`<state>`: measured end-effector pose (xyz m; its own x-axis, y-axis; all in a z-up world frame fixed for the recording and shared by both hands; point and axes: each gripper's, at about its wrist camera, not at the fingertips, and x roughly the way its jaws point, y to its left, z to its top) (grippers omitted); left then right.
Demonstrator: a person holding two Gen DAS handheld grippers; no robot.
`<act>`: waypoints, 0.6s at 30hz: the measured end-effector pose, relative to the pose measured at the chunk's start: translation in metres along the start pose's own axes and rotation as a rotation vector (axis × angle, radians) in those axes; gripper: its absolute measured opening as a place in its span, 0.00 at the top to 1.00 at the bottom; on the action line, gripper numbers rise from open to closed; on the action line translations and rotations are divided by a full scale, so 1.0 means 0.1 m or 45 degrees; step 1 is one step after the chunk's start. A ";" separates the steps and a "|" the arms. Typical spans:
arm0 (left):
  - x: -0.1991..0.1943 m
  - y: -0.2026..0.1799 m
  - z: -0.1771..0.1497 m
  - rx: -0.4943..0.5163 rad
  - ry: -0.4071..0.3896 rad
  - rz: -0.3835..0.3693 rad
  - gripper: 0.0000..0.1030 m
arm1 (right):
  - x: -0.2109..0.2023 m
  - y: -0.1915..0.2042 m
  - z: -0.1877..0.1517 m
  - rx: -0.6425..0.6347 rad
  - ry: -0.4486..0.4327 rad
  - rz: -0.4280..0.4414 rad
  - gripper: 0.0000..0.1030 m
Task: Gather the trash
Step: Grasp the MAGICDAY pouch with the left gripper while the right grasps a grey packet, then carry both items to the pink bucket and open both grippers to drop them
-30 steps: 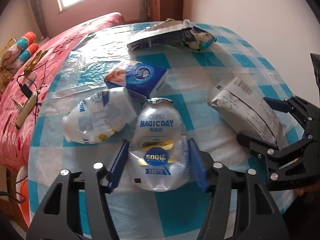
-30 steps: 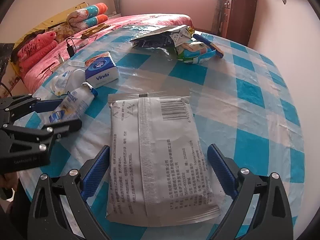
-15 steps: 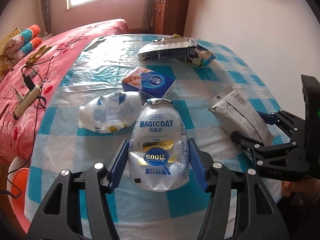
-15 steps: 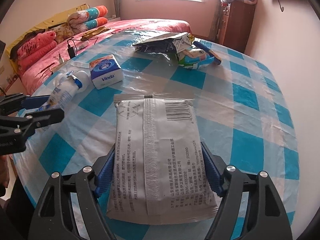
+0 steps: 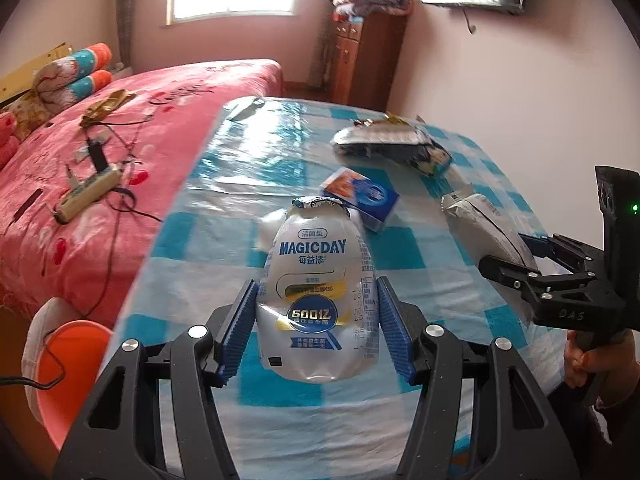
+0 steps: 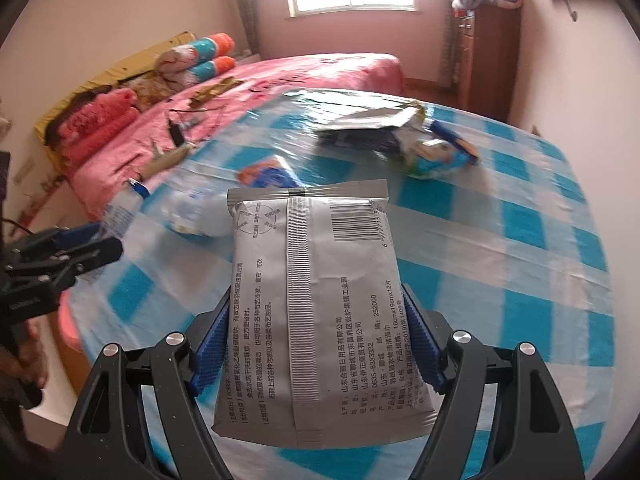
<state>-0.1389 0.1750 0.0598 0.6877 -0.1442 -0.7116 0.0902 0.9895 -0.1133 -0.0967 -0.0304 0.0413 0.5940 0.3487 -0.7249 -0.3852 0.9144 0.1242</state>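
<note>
Left wrist view: the pouch (image 5: 316, 300), a white MAGICDAY drink pack, is being held upright between the blue pads (image 5: 239, 332) of the left gripper (image 5: 316, 330), the jaws clamped on its sides. It is being kept above the tabletop (image 5: 248, 184), which is covered by a blue-checked cloth. A tissue box (image 5: 360, 198) is lying just behind the pouch, and a foil bag (image 5: 384, 142) is lying farther back. The right gripper (image 5: 516, 264) is being seen at the right edge with the grey packet (image 5: 484, 224) in it. A pink bed (image 5: 120, 152) is lying beside the tabletop.

Right wrist view: the grey packet (image 6: 316, 312), seam and barcode facing the camera, is being gripped by the right gripper (image 6: 316, 354), the jaws clamped on its long edges, and is being held clear of the tabletop (image 6: 520, 248). The tissue box (image 6: 268, 174) and foil bag (image 6: 372, 130) are lying blurred behind it. The left gripper (image 6: 92, 246) is being seen at the left edge.
</note>
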 end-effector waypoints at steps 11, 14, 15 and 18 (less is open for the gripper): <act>-0.37 0.75 -0.16 -0.129 -0.050 0.180 0.42 | 0.16 0.86 0.33 -0.103 0.062 0.313 0.25; -0.50 1.08 -0.27 -0.189 -0.050 0.272 0.42 | 0.26 1.17 0.40 -0.152 0.098 0.402 0.25; -0.53 1.16 -0.30 -0.205 -0.048 0.295 0.42 | 0.29 1.28 0.41 -0.173 0.108 0.420 0.25; -0.64 1.48 -0.43 -0.251 -0.030 0.389 0.42 | 0.39 1.67 0.45 -0.266 0.136 0.477 0.25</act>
<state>-0.2009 0.3296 0.0586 0.6781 0.1606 -0.7172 -0.2613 0.9648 -0.0310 -0.1062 0.1453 0.0639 0.3142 0.6151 -0.7231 -0.7012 0.6638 0.2600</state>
